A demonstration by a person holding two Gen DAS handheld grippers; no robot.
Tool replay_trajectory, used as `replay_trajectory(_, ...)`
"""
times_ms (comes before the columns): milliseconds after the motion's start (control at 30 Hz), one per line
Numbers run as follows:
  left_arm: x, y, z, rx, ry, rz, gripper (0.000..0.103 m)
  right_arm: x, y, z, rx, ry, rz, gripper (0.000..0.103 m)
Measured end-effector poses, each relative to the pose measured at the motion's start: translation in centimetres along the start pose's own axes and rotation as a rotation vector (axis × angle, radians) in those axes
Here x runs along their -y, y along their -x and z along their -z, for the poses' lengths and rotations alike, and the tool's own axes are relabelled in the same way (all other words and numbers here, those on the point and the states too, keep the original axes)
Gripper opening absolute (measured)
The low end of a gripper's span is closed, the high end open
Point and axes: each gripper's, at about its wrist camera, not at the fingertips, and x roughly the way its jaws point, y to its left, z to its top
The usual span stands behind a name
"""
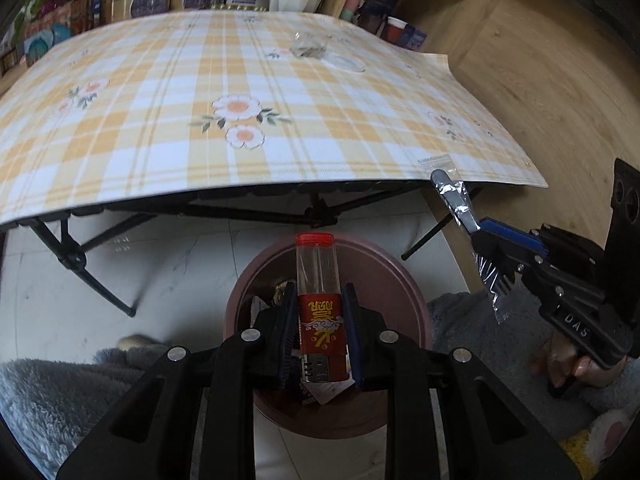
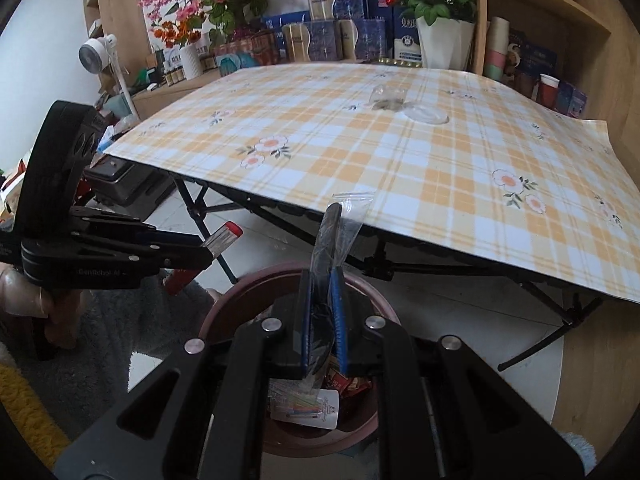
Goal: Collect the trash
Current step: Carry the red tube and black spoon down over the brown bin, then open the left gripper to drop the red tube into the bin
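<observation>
Two pieces of trash are in hand, and we hold both above the brown bin (image 1: 332, 420) that stands on the pale floor in front of the folding table's near edge. Our left gripper (image 1: 320, 344) is clamped on a clear lighter with a red label and red cap (image 1: 318, 280), which stands upright between the pads over the bin's mouth. Our right gripper (image 2: 322, 320) is pinched tight on a wrapped plastic fork (image 2: 330, 240) (its clear wrapper sticks up past the fingertips), also over the bin, where scraps of packaging already lie. So we judge the step to be the drop, not the pick-up. The next move calls for opening each pair of jaws with the item well inside the rim, so that neither bounces out; the thin wrapper may cling to a pad. On the checked tablecloth (image 1: 160, 140), toward its far right corner, a crumpled clear wrapper (image 1: 308, 46) and a clear round lid (image 1: 346, 64) lie uncollected.
</observation>
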Motion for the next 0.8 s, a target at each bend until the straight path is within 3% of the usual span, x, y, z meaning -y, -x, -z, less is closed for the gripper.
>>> replay_trajectory(800, 0.8, -1.4, 0.2, -0.063, -0.035, -0.007, 0.022, 0.2, -0.8, 0.2, -0.043, -0.009, 0.003, 0.013)
